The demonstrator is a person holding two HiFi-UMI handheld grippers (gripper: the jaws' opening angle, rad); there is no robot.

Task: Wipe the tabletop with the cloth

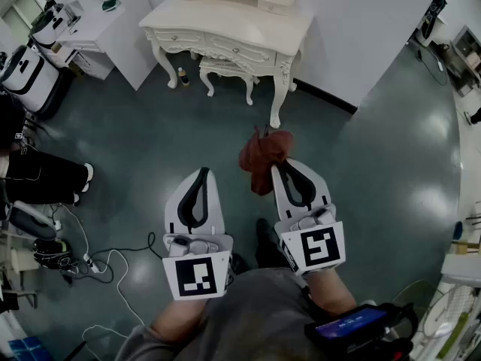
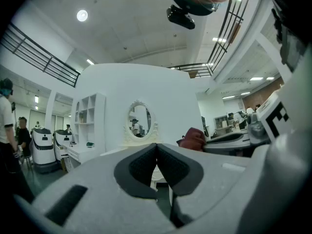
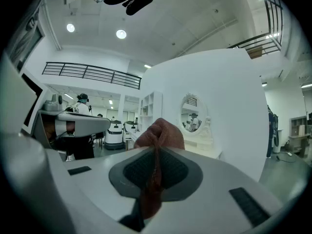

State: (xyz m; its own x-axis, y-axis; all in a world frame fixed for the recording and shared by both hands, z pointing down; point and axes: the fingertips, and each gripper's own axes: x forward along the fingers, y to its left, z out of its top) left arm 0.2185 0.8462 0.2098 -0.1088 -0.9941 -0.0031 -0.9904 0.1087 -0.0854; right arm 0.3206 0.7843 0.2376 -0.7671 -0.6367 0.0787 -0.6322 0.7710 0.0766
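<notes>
The right hand-held gripper point(image 3: 156, 150) is clamped on a red cloth point(image 1: 263, 156), which bunches out past its jaws above the grey-green floor point(image 1: 376, 171). The left hand-held gripper point(image 2: 156, 150) has its jaws pressed together. The white bench point(image 1: 248, 17) stands ahead, well apart from both

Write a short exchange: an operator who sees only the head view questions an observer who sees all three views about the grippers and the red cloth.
Operator: Is the right gripper really clamping the red cloth?
Observer: Yes; its own view shows the jaws shut on it, cloth bunched above them.
Operator: And the left gripper?
Observer: Jaws together, nothing between them.
Operator: What stands on the white table?
Observer: An oval mirror, seen in both gripper views.
</notes>
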